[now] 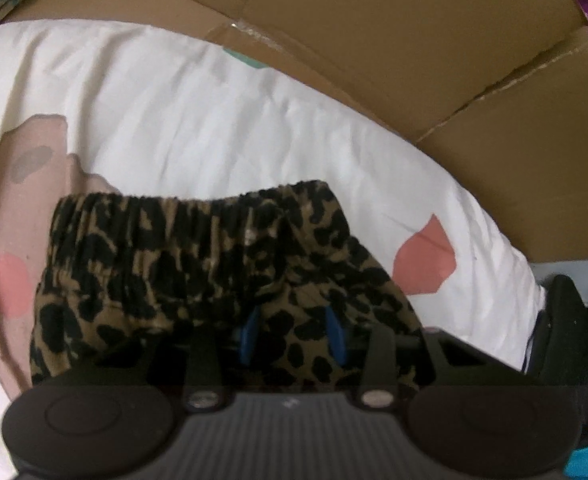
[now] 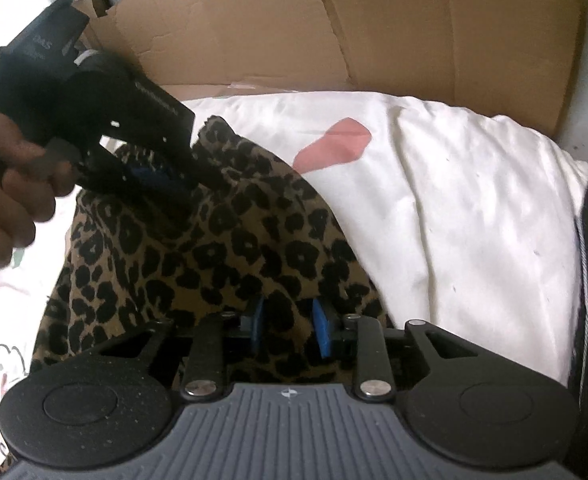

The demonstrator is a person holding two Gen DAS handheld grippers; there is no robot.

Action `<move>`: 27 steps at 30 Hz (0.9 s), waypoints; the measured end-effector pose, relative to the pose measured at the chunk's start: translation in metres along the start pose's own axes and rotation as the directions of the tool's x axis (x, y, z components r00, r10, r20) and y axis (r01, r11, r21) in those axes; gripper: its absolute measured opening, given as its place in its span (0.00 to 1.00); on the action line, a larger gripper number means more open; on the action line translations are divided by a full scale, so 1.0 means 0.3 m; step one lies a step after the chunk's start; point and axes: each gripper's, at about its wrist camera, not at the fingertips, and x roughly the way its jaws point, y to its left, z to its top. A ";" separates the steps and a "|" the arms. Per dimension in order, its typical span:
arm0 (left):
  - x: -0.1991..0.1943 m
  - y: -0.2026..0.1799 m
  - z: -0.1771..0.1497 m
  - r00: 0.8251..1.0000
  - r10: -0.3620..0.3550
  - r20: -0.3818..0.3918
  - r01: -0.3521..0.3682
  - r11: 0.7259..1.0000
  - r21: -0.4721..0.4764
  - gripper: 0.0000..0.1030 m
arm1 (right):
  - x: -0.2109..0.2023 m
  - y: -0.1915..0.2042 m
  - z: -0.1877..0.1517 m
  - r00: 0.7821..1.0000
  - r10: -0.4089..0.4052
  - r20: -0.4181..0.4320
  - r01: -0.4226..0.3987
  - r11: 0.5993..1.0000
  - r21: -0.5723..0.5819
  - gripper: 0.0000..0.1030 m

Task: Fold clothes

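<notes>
A leopard-print garment (image 1: pixel 174 264) with a gathered elastic waistband (image 1: pixel 198 200) lies on a white bed cover (image 1: pixel 198 112). My left gripper (image 1: pixel 292 336) points steeply down at it, and printed cloth fills the gap between its blue pads (image 1: pixel 250 336). The right wrist view shows the same garment (image 2: pixel 234 248) bunched up. My right gripper (image 2: pixel 288 326) has a fold of it pinched between its blue pads (image 2: pixel 319 328). The left gripper (image 2: pixel 182 188), held by a hand (image 2: pixel 6 184), bites into the cloth at the upper left.
Brown cardboard sheets (image 1: pixel 413 40) (image 2: pixel 333 28) stand behind the bed. The cover (image 2: pixel 473 208) carries pink patches (image 1: pixel 425 260) and deep wrinkles. A dark object (image 1: pixel 565 320) sits off the bed's right edge.
</notes>
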 end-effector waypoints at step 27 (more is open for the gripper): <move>0.001 -0.021 -0.069 1.000 -0.012 -0.006 0.011 0.999 -0.053 0.23 | -0.106 0.102 0.009 0.989 0.089 0.117 -0.071 0.986 -0.154 0.00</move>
